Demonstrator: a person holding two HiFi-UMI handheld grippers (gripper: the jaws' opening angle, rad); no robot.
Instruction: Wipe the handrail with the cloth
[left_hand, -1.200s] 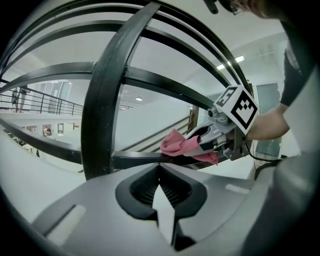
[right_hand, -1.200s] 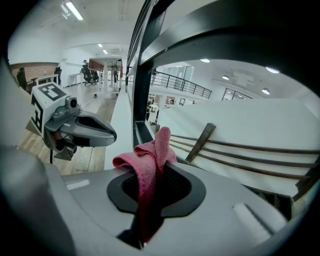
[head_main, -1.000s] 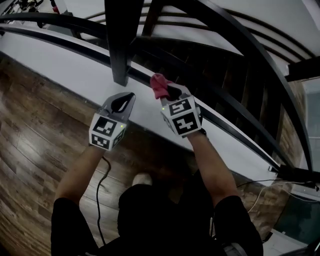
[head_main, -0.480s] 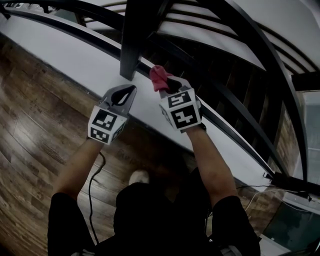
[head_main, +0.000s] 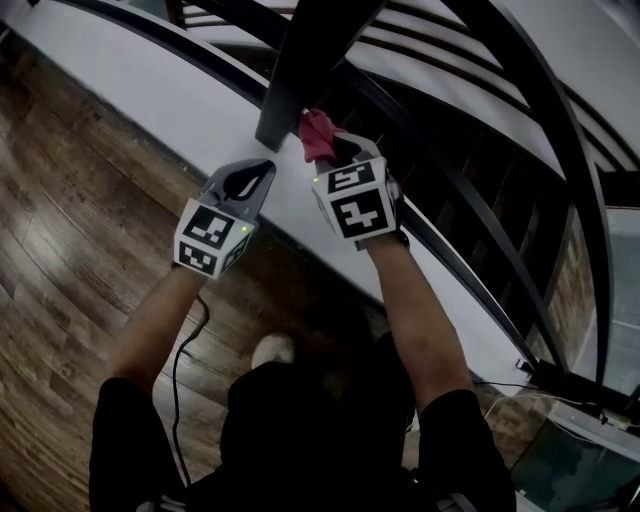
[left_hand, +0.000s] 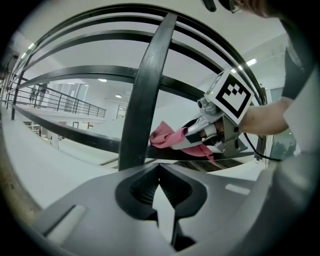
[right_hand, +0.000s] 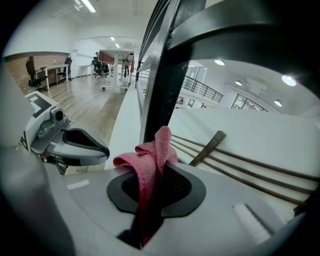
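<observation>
Right claw (head_main: 338, 150) is clenched on the pink cloth (head_main: 318, 133), which sits on the handrail (left_hand: 75, 134) just right of the upright post (head_main: 300, 70). Left claw (head_main: 258, 175) is closed on nothing, near left. Risk: the cloth may snag on the post, or the claw may strike it, pulling the fabric loose.

Head view: dim and underexposed; floor (head_main: 60, 250) and handrail (head_main: 556, 135) render near black; white ledge (head_main: 150, 90) is the brightest area. Gripper views: bright, lit by ceiling lights (right_hand: 289, 80); strong fisheye curvature; black vignette at corners; cloth (right_hand: 152, 150) sharp; immediate foreground soft.
</observation>
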